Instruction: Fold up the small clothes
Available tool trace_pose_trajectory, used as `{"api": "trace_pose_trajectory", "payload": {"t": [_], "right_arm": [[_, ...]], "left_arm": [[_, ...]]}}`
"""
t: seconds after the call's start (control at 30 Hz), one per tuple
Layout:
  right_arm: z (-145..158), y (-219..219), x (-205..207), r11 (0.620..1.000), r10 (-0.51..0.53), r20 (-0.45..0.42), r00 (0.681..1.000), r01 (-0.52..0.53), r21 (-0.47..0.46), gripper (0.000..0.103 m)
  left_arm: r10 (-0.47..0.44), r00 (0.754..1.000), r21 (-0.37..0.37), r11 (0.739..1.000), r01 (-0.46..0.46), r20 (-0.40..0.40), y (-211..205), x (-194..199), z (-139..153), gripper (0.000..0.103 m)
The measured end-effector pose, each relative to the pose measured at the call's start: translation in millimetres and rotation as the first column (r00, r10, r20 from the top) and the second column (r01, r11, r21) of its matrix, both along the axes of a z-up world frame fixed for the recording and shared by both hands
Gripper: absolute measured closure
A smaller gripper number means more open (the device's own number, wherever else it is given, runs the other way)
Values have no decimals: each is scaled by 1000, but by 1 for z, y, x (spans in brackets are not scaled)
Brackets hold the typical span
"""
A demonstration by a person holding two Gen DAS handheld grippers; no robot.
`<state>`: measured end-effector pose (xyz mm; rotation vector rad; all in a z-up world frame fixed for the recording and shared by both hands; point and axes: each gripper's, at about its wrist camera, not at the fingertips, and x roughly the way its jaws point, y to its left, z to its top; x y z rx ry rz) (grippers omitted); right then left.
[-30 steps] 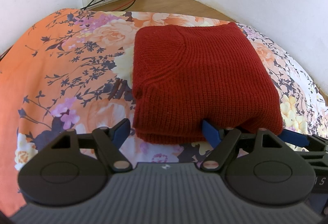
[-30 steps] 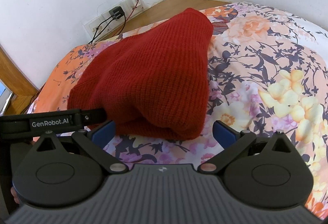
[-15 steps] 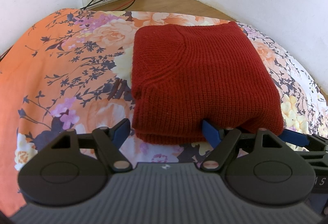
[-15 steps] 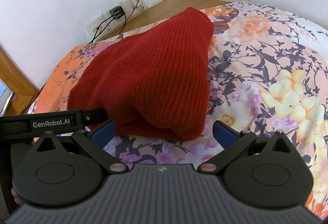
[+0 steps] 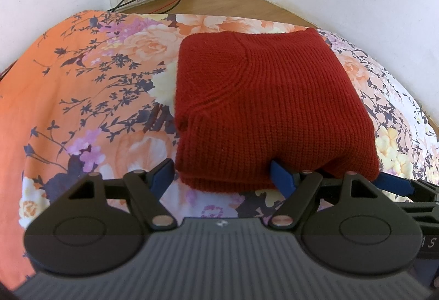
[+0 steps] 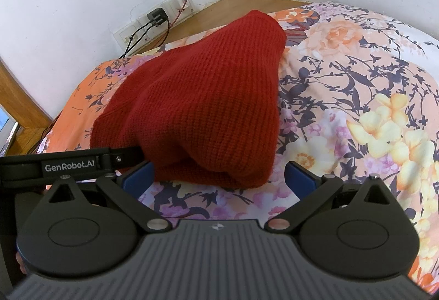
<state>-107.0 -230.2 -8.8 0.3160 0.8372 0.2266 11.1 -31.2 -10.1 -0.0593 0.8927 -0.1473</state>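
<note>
Already folded: red sweater (image 5: 269,110) sits square on the floral bed (image 5: 82,108).
Left tool (image 5: 223,176) and right tool (image 6: 218,172) gape at its near edge, clamping nothing; next, probably withdraw or tidy.

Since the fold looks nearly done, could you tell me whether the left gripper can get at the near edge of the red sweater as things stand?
Probably yes. The left gripper is open, its blue fingers straddling the near edge of the red sweater, with only the floral bedsheet beneath and nothing between them.
</note>
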Motion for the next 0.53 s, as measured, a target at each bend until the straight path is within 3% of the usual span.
{"api": "trace_pose_trajectory", "payload": {"t": [0.53], "right_arm": [[1, -1, -2, 1000, 3, 3, 1000, -3, 2, 0]], "left_arm": [[3, 1000, 1, 1000, -3, -7, 0, -3, -2, 25]]}}
